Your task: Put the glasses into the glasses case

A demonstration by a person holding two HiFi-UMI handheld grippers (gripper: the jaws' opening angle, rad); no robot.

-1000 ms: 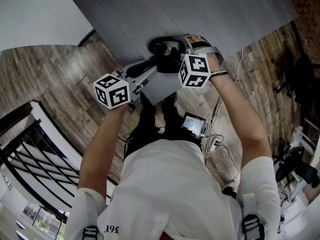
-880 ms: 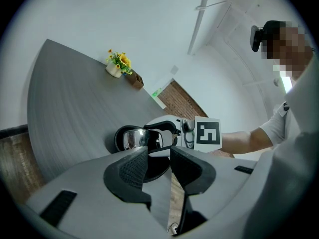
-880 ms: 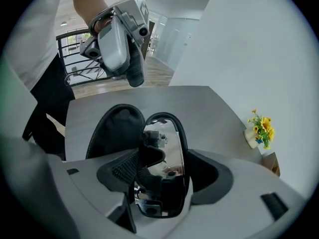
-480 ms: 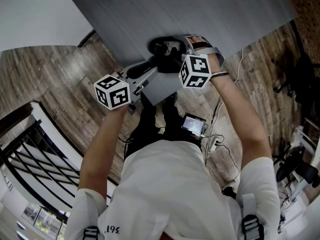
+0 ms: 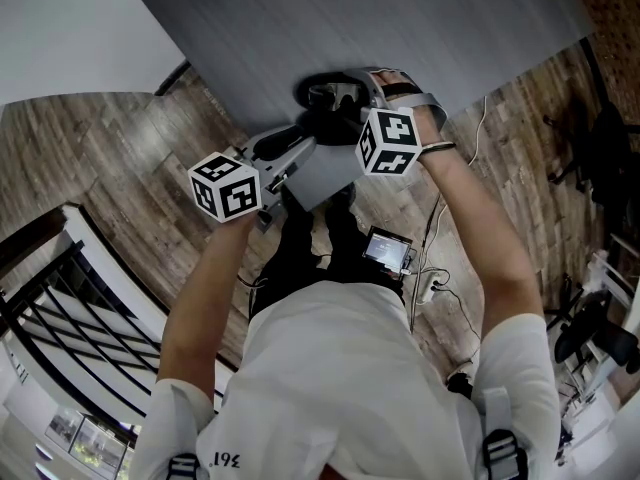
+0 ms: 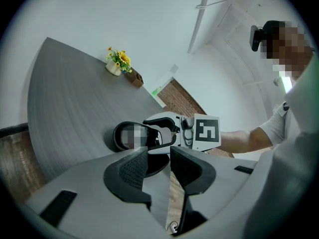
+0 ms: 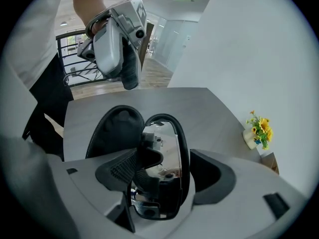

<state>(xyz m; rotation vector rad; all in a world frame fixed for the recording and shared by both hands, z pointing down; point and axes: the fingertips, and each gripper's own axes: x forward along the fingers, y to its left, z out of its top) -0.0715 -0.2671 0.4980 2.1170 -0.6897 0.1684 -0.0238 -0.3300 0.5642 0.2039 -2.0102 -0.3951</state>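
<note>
well, the grey wood-grain bench point(image 5: 400, 18) has a matt top and straight edges, and it stands on a floor point(image 5: 120, 168) of brown planks. white walls point(image 6: 124, 14) close the room behind it. a dark railing point(image 5: 60, 298) runs along the floor at the left of the head view. at the far side of the bench, a small pot of yellow flowers point(image 6: 118, 61) sits just beside a little brown box point(image 6: 134, 77).

near the bench's close edge lies the black glasses case point(image 7: 115, 131), opened flat. one half shows its dark lining. the glasses point(image 7: 169, 146) lie in the other half, their mirrored lens facing up and catching the room's light.

the right gripper point(image 7: 164, 158) tilts steeply down over the case. its fingers are opening and stand wide apart, with the glasses between them and one finger clearly off the frame. the left gripper point(image 6: 158, 156) points at the case from the bench edge. its fingers are parted with nothing between them, and only the bench edge and floor show through the gap.

below the bench edge, a small lit screen point(image 5: 388, 250) and some loose cables point(image 5: 440, 288) lie on the planks.
</note>
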